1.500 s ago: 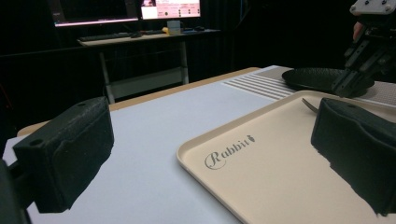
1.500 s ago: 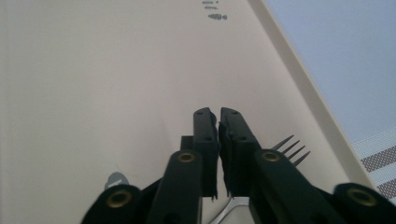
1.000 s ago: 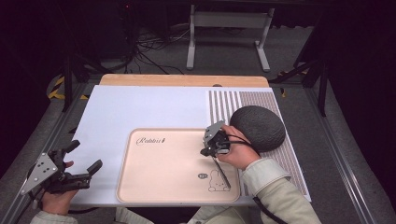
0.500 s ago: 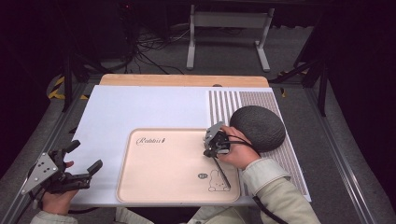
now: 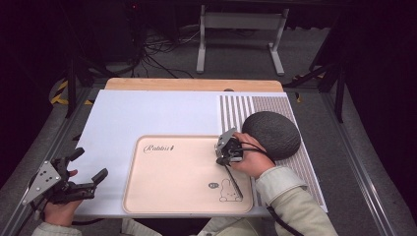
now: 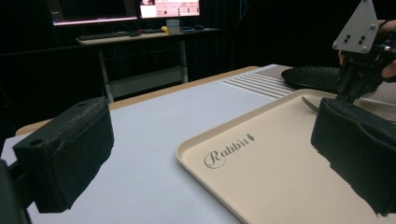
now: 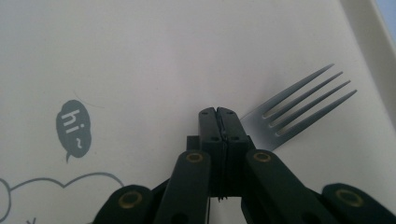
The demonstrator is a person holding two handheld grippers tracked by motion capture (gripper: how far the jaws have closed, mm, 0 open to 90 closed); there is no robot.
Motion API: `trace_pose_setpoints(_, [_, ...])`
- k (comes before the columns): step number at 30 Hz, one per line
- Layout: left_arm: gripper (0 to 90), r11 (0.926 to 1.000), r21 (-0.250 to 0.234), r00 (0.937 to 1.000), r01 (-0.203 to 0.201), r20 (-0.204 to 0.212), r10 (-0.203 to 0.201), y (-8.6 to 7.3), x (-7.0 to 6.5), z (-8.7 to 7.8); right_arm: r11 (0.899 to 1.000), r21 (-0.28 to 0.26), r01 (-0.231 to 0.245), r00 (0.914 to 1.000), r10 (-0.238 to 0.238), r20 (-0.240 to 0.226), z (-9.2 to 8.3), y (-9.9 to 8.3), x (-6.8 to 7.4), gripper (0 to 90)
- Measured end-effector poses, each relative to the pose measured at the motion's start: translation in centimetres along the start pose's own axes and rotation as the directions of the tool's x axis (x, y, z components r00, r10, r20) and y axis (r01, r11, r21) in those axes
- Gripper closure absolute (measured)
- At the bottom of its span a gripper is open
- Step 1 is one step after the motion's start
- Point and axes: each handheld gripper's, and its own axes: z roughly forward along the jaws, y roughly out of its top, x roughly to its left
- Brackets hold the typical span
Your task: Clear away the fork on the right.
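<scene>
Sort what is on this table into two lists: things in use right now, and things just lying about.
In use:
right gripper, shut on the fork
fork
tray, under the fork

Lying about:
dark round mat
striped placemat
left gripper, open, holding nothing

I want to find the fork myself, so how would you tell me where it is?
Look at the beige tray with "Rabbit" written on it, lying on the white table. Go to its right side, near the little drawn rabbit. There the right hand-held gripper is shut on a metal fork, the only shiny silver thing there, with four thin prongs.
</scene>
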Motion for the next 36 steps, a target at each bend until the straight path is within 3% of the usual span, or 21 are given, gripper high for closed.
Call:
trace_pose_setpoints(13, [0.1,1.0000,0.002,1.0000,0.000,0.000,0.000,0.0,0.0,0.0,0.998,0.012,-0.057,0.9981,0.057,0.023,-0.7,-1.1,-0.5,90.0])
trace_pose_setpoints(23, [0.1,1.0000,0.002,1.0000,-0.001,0.000,0.001,0.0,0.0,0.0,0.992,0.013,-0.123,0.9915,0.122,0.045,-1.3,-2.3,-0.8,90.0])
trace_pose_setpoints(36, [0.1,1.0000,0.006,1.0000,-0.002,0.003,0.002,0.0,0.0,0.1,0.987,0.008,-0.161,0.9855,0.160,0.057,-1.8,-3.3,-1.0,90.0])
